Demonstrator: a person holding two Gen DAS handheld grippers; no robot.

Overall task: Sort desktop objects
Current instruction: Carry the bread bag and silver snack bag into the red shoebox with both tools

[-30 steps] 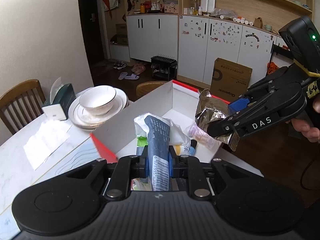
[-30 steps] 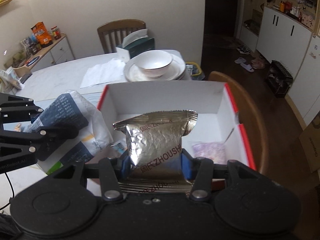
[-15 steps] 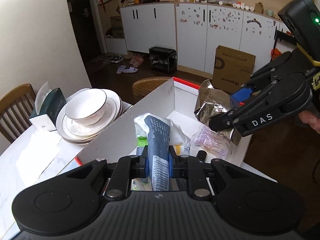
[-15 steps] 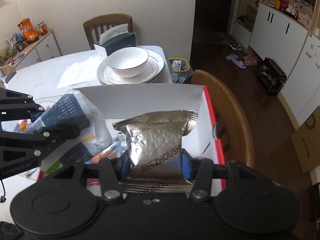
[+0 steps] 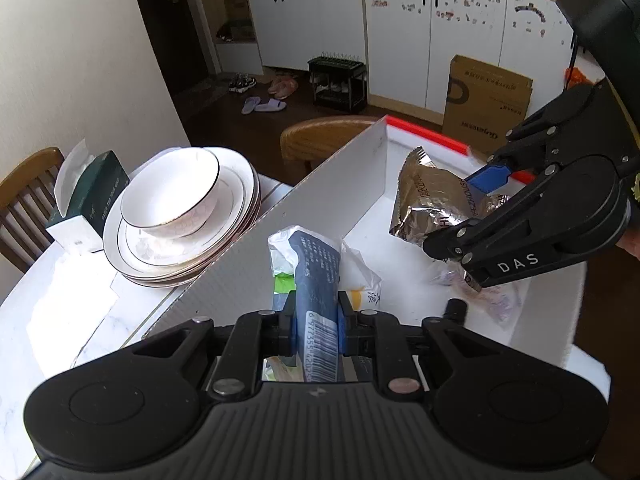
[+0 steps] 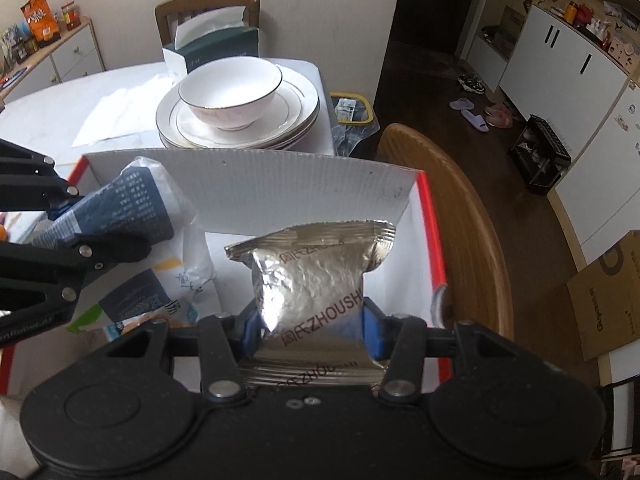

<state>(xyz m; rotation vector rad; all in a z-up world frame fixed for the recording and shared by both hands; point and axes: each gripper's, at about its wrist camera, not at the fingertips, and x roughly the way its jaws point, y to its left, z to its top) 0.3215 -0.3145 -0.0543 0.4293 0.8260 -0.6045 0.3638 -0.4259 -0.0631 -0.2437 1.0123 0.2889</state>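
My left gripper (image 5: pixel 316 322) is shut on a blue-and-white plastic packet (image 5: pixel 316 276) and holds it over the near end of a white cardboard box with red edges (image 5: pixel 336 196). My right gripper (image 6: pixel 310 324) is shut on a silver foil snack bag (image 6: pixel 316 276) and holds it over the box's far right part. In the left wrist view the right gripper (image 5: pixel 476 208) comes in from the right with the foil bag (image 5: pixel 432 204). In the right wrist view the left gripper (image 6: pixel 76 220) enters from the left with the packet (image 6: pixel 132 208). A pink packet (image 5: pixel 480 288) lies in the box.
A white bowl (image 5: pixel 172 196) on stacked plates (image 5: pixel 236 232) stands left of the box, beside a green tissue box (image 5: pixel 92 200) and paper napkins (image 5: pixel 68 304). Wooden chairs (image 6: pixel 452 216) stand round the table (image 5: pixel 24 344). A brown carton (image 5: pixel 486 100) is on the floor.
Both grippers have moved forward and lower over the box with their packets still held. The foil bag now hangs deeper over the box's far right part.
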